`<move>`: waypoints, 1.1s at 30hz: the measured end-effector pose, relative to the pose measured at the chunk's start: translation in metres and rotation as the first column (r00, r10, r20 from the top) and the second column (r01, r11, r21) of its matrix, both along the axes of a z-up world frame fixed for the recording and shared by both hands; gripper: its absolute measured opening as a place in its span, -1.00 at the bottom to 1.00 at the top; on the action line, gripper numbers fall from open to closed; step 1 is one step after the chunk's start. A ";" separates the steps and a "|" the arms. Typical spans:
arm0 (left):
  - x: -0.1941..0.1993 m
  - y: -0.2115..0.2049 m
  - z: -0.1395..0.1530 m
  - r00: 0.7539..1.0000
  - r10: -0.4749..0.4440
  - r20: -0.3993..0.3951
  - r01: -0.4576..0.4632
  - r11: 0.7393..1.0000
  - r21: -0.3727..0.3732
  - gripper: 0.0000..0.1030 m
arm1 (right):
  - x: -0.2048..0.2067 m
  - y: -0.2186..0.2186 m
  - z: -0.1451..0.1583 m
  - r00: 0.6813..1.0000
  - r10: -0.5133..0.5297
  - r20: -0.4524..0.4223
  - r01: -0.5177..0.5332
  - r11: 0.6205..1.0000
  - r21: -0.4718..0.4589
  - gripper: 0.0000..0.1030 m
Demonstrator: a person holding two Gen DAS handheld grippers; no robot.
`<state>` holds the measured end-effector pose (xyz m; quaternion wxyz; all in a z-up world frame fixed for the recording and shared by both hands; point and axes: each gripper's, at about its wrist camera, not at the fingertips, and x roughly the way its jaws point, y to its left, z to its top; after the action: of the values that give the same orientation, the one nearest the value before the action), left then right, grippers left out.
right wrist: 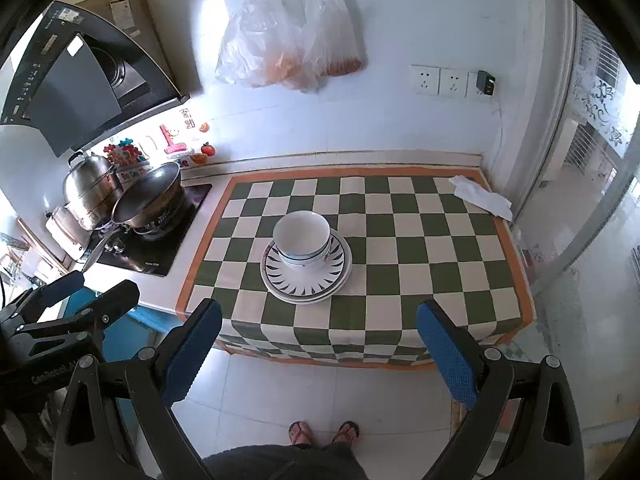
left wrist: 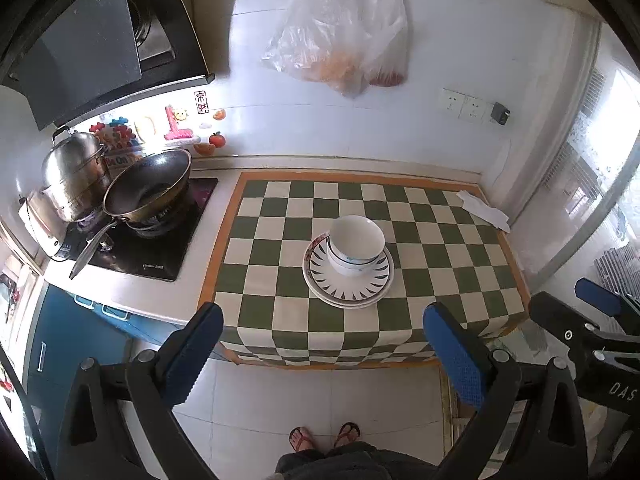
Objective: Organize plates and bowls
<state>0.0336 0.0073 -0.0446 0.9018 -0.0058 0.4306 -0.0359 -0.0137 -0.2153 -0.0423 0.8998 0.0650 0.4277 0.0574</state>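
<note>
White bowls [left wrist: 355, 244] with a blue band sit nested on stacked plates [left wrist: 349, 280] with dark petal marks, in the middle of the green-checked cloth [left wrist: 440, 248]. The same bowls [right wrist: 302, 240] and plates [right wrist: 306, 276] show in the right wrist view. My left gripper [left wrist: 323, 340] is open and empty, held back from the counter's front edge, above the floor. My right gripper [right wrist: 318, 338] is also open and empty, at the same distance. Each gripper shows at the edge of the other's view.
A wok [left wrist: 148, 186] and a steel pot [left wrist: 74, 172] sit on the stove at the left. A white tissue [left wrist: 484, 210] lies at the cloth's far right corner. Plastic bags [left wrist: 340, 40] hang on the wall. The person's feet [left wrist: 324, 436] stand on the tiled floor.
</note>
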 end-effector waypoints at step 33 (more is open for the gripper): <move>-0.014 0.019 0.005 0.999 -0.039 -0.013 0.039 0.999 -0.018 0.99 | -0.015 0.018 0.006 0.998 -0.059 -0.012 0.059 0.998 -0.018 0.94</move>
<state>0.0199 0.0263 -0.0393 0.8981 -0.0057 0.4361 -0.0572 -0.0285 -0.1973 -0.0358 0.8989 0.0698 0.4318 0.0265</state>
